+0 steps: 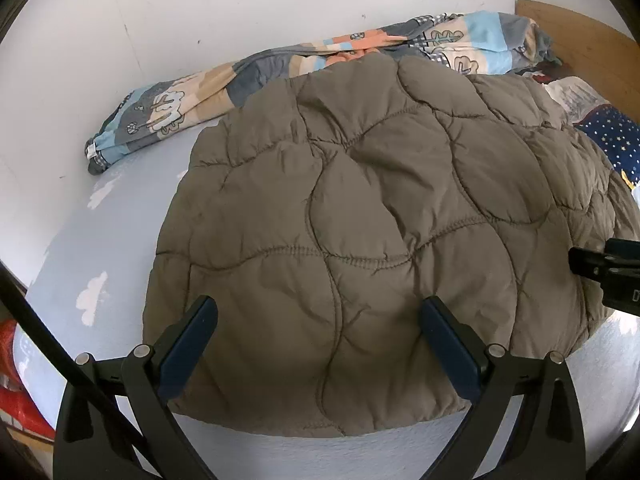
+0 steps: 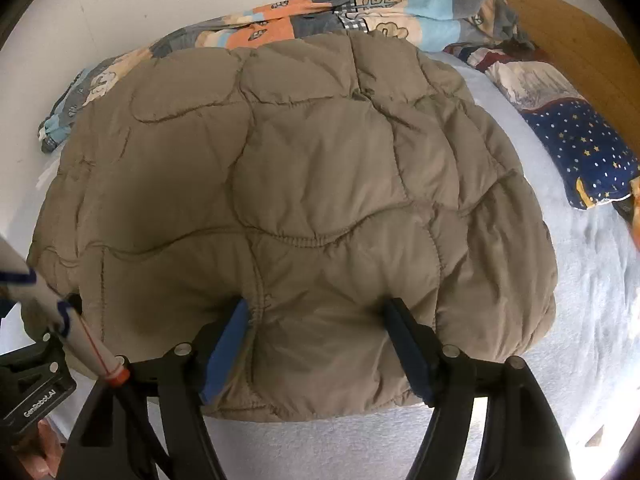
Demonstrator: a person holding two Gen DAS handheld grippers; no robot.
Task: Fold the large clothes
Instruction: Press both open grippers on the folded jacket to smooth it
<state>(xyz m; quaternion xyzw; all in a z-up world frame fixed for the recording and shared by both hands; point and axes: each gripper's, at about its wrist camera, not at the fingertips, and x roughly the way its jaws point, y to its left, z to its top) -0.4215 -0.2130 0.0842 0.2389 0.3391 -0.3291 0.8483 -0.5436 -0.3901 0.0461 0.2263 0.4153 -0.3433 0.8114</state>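
- Quilted jacket lies folded on my light blue bed sheet, patterned blanket at far side.
- My left gripper: jaws apart above near hem.
- My right gripper: jaws apart, straddling near edge, not pinching.

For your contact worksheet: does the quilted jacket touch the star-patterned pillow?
Apart. The right wrist view shows bare bedsheet between the quilted jacket and the star-patterned pillow.

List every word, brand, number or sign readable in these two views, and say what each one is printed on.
"GenRobot.AI": white lettering on the black body of the left gripper, at the lower left edge of the right wrist view.
"D": a single white letter, cut off by the frame edge, on the black body of the right gripper, in the left wrist view.
No readable text on the quilted jacket, patterned duvet or star-print pillow.
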